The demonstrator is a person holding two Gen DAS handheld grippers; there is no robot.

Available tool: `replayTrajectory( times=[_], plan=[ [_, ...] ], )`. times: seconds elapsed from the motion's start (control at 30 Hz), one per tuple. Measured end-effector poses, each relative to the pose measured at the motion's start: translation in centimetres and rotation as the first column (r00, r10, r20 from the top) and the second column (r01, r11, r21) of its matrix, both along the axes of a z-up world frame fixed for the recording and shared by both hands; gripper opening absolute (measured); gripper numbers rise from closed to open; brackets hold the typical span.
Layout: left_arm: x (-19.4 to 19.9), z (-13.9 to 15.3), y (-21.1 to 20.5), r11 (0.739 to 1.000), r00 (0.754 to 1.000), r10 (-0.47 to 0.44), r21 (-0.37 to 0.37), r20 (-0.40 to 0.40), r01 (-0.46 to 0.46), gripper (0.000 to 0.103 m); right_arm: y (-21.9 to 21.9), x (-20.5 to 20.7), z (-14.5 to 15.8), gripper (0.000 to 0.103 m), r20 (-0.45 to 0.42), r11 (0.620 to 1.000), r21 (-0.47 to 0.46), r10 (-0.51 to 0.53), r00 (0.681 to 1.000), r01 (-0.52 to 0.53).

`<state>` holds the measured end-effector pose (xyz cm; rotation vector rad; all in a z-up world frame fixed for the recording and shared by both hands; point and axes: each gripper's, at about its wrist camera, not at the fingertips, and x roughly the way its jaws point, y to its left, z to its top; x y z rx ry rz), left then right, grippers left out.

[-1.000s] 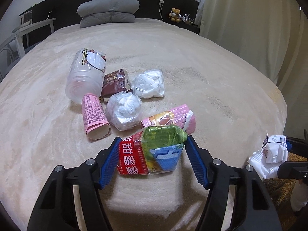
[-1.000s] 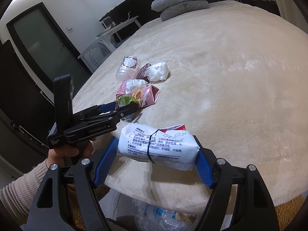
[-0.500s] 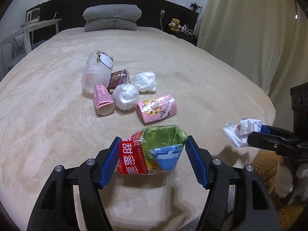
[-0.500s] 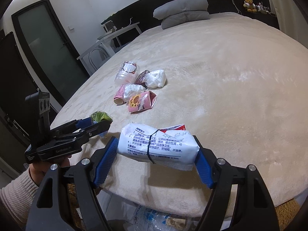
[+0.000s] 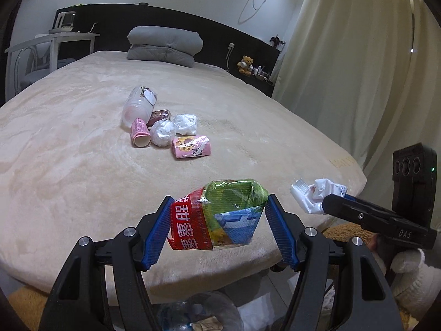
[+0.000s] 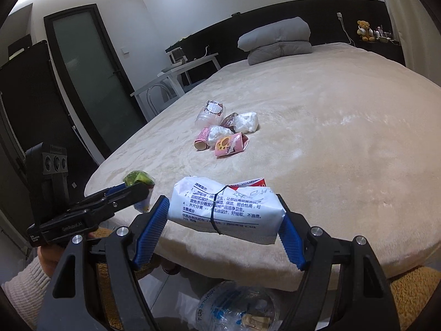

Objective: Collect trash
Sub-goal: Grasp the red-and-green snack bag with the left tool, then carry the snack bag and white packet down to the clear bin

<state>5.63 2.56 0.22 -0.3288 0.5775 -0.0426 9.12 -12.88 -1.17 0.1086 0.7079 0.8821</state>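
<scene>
The wide beige plush-covered bed (image 5: 82, 165) carries a cluster of leftover litter near its middle, well back from the near edge, a clear plastic cup (image 5: 137, 104) largest among it. The right gripper (image 6: 220, 218) pinches a white printed wipes packet (image 6: 226, 212) by its ends. The left gripper (image 5: 217, 220) clamps a crumpled red-and-green snack wrapper (image 5: 217, 218); both hang past the near edge above a clear plastic trash bag (image 6: 234, 309) on the floor, probably for dropping.
</scene>
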Motion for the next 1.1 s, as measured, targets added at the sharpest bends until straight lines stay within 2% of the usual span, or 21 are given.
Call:
replayTrajectory(
  times=[0.33,0.53,0.87,1.03,1.1],
  plan=[
    [-5.3,0.6,-0.8,0.996,0.996,0.077,-0.056,0.048,-0.074,0.066,-0.7,-4.9,-0.4,0.075,0.018,1.000,-0.007,0.007,1.000,-0.007],
    [-7.2,-0.5,-1.3,0.991,0.995,0.100,-0.091,0.018,-0.098,0.066,-0.9,-6.4,-1.8,0.075,-0.014,1.000,-0.018,-0.002,1.000,0.002],
    [-6.8,-4.7,-1.4,0.967,0.987,0.079,-0.230,-0.141,-0.110,0.066,0.0,-5.4,-4.5,0.075,-0.150,0.998,-0.060,0.005,0.989,-0.015],
    [-5.9,-7.0,-1.4,0.951,0.972,0.055,-0.285,-0.227,-0.121,0.066,0.3,-4.4,-6.3,0.075,-0.246,0.996,-0.087,-0.010,0.969,-0.012],
    [-5.4,-8.1,-1.2,0.945,0.958,0.050,-0.298,-0.281,-0.136,0.066,0.6,-3.9,-7.4,0.075,-0.298,0.994,-0.107,-0.015,0.954,-0.017]
  ],
)
